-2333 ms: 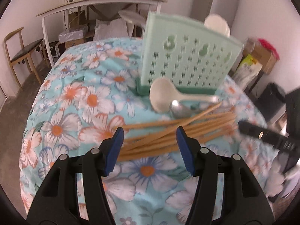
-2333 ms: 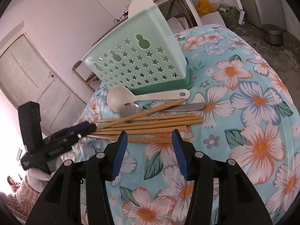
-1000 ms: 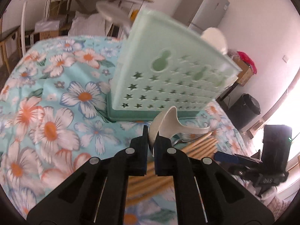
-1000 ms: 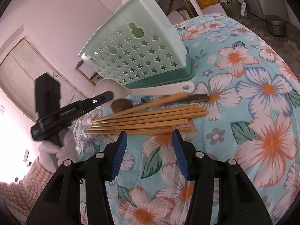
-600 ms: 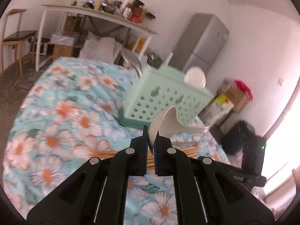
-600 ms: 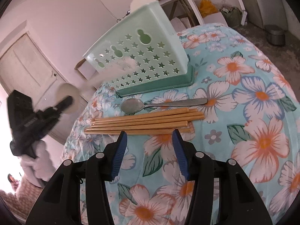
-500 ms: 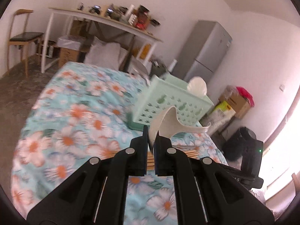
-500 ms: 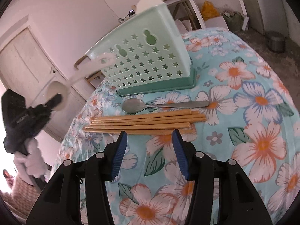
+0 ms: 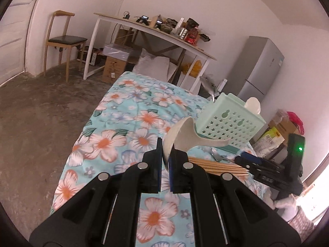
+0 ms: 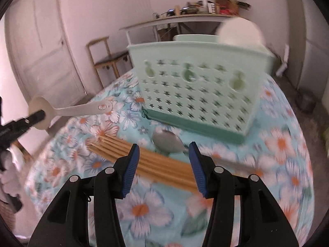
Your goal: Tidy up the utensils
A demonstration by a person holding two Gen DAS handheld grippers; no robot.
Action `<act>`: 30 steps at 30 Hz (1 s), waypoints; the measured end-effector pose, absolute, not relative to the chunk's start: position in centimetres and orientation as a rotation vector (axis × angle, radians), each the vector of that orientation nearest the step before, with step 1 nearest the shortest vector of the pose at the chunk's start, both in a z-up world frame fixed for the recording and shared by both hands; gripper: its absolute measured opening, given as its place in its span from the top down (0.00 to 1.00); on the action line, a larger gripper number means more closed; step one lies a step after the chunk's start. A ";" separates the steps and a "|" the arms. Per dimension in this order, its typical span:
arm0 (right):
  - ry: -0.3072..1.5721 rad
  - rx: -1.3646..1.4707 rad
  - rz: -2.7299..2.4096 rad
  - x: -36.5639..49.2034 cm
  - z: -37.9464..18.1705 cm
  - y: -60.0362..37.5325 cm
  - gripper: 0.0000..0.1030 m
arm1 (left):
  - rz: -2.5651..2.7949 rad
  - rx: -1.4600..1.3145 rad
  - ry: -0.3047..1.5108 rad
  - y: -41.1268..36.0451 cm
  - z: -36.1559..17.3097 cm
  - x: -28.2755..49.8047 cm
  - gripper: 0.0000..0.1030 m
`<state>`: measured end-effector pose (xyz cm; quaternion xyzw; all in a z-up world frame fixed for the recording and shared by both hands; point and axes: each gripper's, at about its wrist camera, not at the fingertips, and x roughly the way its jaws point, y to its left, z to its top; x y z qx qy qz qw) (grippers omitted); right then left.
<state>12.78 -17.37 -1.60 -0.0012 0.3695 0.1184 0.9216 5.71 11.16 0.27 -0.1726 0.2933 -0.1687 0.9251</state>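
My left gripper [image 9: 165,164] is shut on the bowl of a cream plastic spoon [image 9: 185,138] and holds it in the air, left of the table; the spoon also shows in the right wrist view [image 10: 67,111]. My right gripper [image 10: 163,164] is open and empty, low over a bundle of wooden chopsticks [image 10: 144,160] and a metal spoon [image 10: 167,140]. The mint green perforated utensil holder [image 10: 197,94] stands behind them, with a white utensil [image 10: 239,33] sticking out of its top. The chopsticks [image 9: 216,165] and holder [image 9: 230,121] also show in the left wrist view.
The table carries a floral blue cloth [image 9: 131,123]. A wooden chair [image 9: 61,39], a white desk [image 9: 148,35] with clutter and a grey fridge [image 9: 261,68] stand behind. Boxes and bags [image 9: 277,131] lie at the right.
My left gripper closed on the cream spoon, lifted it off the table and carried it up and left. My right gripper moved in closer over the chopsticks, still open.
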 end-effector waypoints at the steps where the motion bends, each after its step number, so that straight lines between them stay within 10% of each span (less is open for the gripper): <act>1: 0.771 -0.033 0.237 13.5 -1.8 -16.6 0.53 | -0.344 -0.358 0.605 11.3 0.2 5.8 0.96; 18: 0.971 -0.272 0.147 20.5 -5.2 -11.2 0.61 | -0.329 -0.401 0.650 12.3 -1.7 6.3 0.96; 24: 0.973 -0.228 0.148 20.4 -4.8 -11.3 0.89 | -0.329 -0.398 0.650 12.3 -1.7 6.4 0.96; 30: 0.931 -0.143 0.154 19.9 -3.2 -12.4 0.94 | -0.329 -0.396 0.644 12.2 -1.8 6.5 0.96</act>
